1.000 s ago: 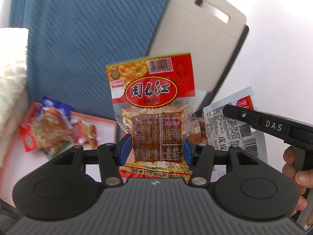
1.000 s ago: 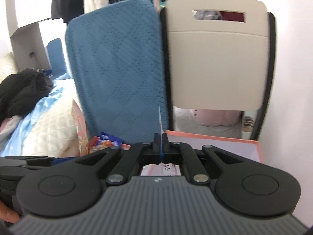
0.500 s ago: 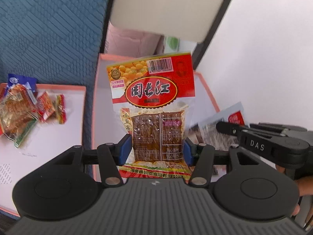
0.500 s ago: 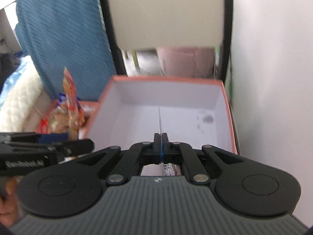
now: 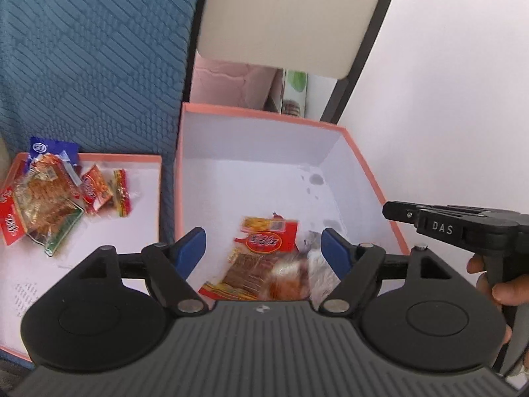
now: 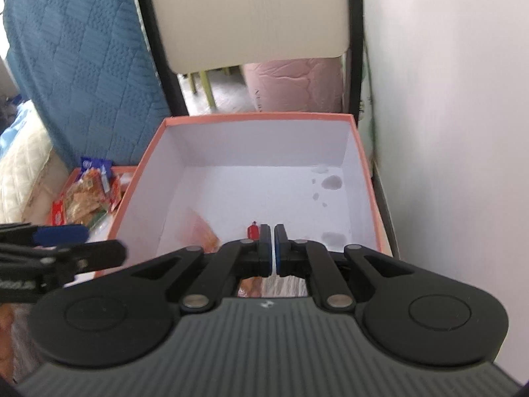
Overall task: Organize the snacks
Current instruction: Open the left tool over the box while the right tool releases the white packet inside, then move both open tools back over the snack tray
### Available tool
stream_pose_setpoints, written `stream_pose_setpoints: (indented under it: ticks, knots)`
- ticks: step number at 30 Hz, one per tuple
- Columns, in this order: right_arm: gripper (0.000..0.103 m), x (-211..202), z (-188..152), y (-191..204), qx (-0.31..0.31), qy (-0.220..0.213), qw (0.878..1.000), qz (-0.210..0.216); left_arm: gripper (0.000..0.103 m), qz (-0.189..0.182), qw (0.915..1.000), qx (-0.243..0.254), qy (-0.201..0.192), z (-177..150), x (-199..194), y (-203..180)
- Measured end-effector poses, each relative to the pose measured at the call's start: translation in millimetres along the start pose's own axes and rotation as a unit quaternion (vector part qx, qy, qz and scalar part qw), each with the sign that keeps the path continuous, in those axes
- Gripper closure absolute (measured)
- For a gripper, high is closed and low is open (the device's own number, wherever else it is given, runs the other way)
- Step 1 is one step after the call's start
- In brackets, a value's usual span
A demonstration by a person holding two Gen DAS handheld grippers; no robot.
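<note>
Left gripper (image 5: 263,248): jaws spread wide and released, blue pads clear on either side of the packet below them.
Right gripper (image 6: 273,248): jaws drawn almost together with a thin gap showing, nothing between them; held over the near edge of the box.
Red snack packet (image 5: 261,258): lying in the box, straight ahead between the left jaws; long axis runs roughly away from the jaws, leaning a little right, red label end farther off, clear window end nearer. Blurred.
Pale packet (image 5: 314,264): touching the red one on its right, by the right-hand pad; too blurred to read.
Box (image 5: 367,172): orange rim, white inside, stains on the floor toward the far right corner.
Lid tray (image 5: 145,158): left of the left jaws, just beside the box, holding a heap of snack packets (image 5: 49,205).
Beyond: blue quilted cushion (image 5: 92,49) and beige chair back (image 5: 291,13) stand behind the box.
Right hand (image 5: 502,284): fingers wrapped on the handle.
</note>
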State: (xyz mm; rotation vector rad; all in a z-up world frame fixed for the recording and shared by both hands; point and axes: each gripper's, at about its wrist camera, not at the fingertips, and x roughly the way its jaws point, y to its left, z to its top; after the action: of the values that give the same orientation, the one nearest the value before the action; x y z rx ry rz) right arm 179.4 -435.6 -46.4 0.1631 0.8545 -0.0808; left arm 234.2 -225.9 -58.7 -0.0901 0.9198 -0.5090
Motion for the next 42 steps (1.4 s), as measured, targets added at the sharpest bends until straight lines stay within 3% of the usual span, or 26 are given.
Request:
stream_pose_setpoints:
  ticks: [2,3,4,15,20,26,42]
  knots:
    - [0.087,-4,2,0,0.001,-0.005,1.0,-0.013,0.023,-0.002,0.9999,-0.003,-0.012,-1,-12,5]
    - [0.061,-7,2,0,0.003,-0.012,1.0,-0.015,0.023,0.001,0.9998,-0.003,-0.018,-1,-17,6]
    - [0.043,-12,1,1,0.006,-0.023,1.0,-0.011,0.023,0.003,0.9997,-0.001,-0.025,-1,-21,8]
    - [0.044,-57,-10,32,-0.014,-0.092,0.995,0.03,0.023,0.021,0.9943,-0.009,-0.104,-19,-92,30]
    - [0.044,-68,-22,52,-0.019,-0.107,0.993,0.048,0.023,0.032,0.993,-0.007,-0.113,-38,-108,34]
    - [0.044,-74,-43,74,-0.033,-0.11,0.992,0.058,0.022,0.055,0.9891,-0.012,-0.136,-59,-128,45]
    - [0.044,-89,-73,118,-0.046,-0.113,0.99,0.072,0.013,0.083,0.979,-0.044,-0.181,-74,-178,86]
